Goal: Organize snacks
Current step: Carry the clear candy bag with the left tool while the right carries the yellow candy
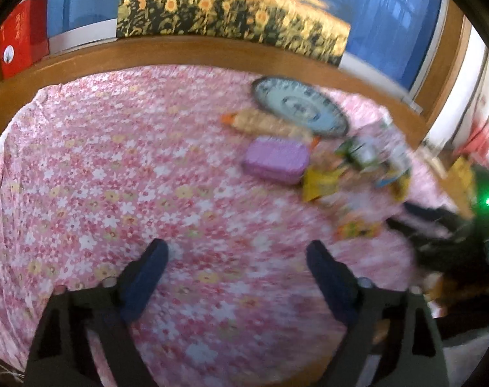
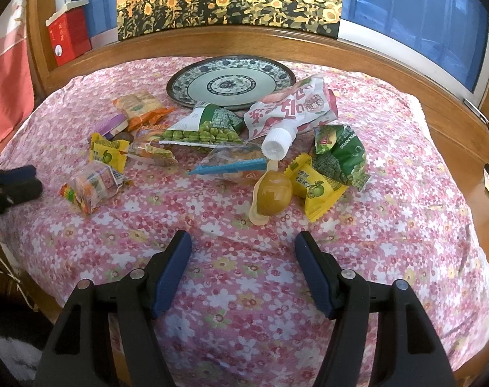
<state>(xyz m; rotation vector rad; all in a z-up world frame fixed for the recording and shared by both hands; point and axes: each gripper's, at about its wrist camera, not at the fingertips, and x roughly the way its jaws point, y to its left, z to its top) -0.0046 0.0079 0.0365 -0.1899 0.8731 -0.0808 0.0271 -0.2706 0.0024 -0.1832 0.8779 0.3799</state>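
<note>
A blue-patterned plate (image 2: pixel 231 85) sits empty at the back of the pink floral tablecloth (image 2: pixel 244 274). Snacks lie in front of it: a green pea bag (image 2: pixel 202 130), a pink spouted pouch (image 2: pixel 292 109), a yellow jelly cup (image 2: pixel 273 195), a yellow candy (image 2: pixel 315 185), a green packet (image 2: pixel 341 154), a blue-clipped bag (image 2: pixel 234 163), a rainbow candy pack (image 2: pixel 91 187). My right gripper (image 2: pixel 242 248) is open and empty, just short of the jelly cup. My left gripper (image 1: pixel 236 256) is open and empty over bare cloth; the left wrist view is blurred, with the plate (image 1: pixel 299 104) and a purple box (image 1: pixel 276 159) ahead right.
A wooden ledge (image 2: pixel 244 45) runs behind the table with a sunflower painting (image 2: pixel 228 0) and a red box (image 2: pixel 68 37). The left gripper shows at the left edge of the right wrist view (image 2: pixel 12 182). The table edge drops off at left and right.
</note>
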